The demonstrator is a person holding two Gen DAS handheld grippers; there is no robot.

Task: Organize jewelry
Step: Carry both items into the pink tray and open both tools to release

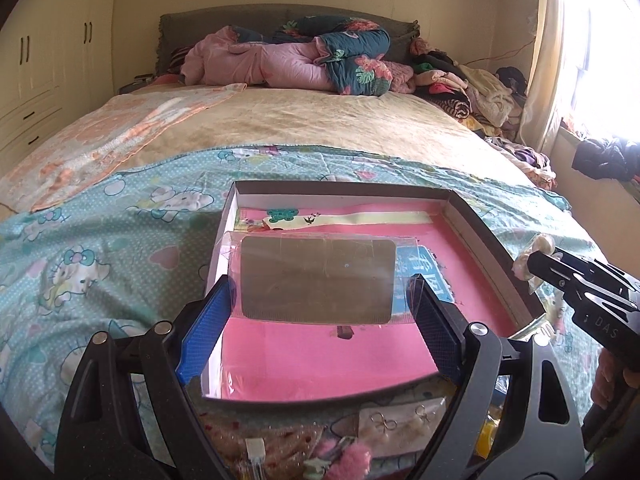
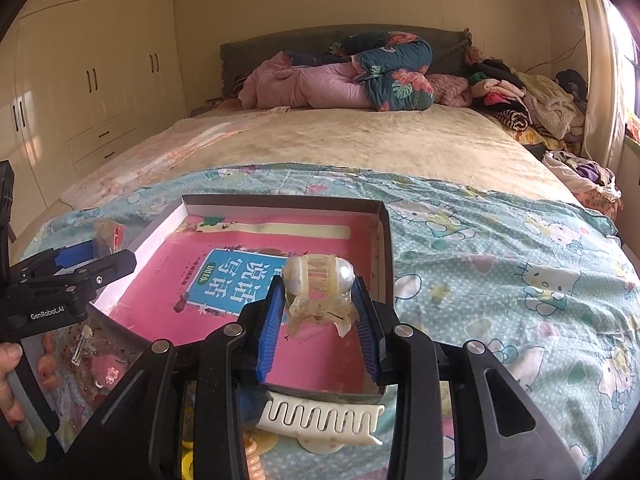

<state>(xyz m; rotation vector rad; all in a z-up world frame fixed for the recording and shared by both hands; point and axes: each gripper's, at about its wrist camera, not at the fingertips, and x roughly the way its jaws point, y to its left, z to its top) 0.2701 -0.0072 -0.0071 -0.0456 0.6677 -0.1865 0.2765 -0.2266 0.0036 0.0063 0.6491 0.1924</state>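
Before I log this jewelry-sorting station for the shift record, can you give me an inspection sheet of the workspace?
Surface: cartoon-print sheet on a bed.
Job's things: shallow box, pink book inside; clear packet; pearl hair claw.
Clutter: white comb clip, bagged hair accessories at near edge.
Grippers: left gripper holds the packet; right gripper shut on the claw.
Cables: red wire on wall.
Surroundings: quilts, clothes pile, wardrobe, window.

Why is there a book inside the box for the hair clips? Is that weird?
A bit odd: a pink book lies flat in the box, filling its floor. More hair things, like a white clip, lie loose on the bed outside.
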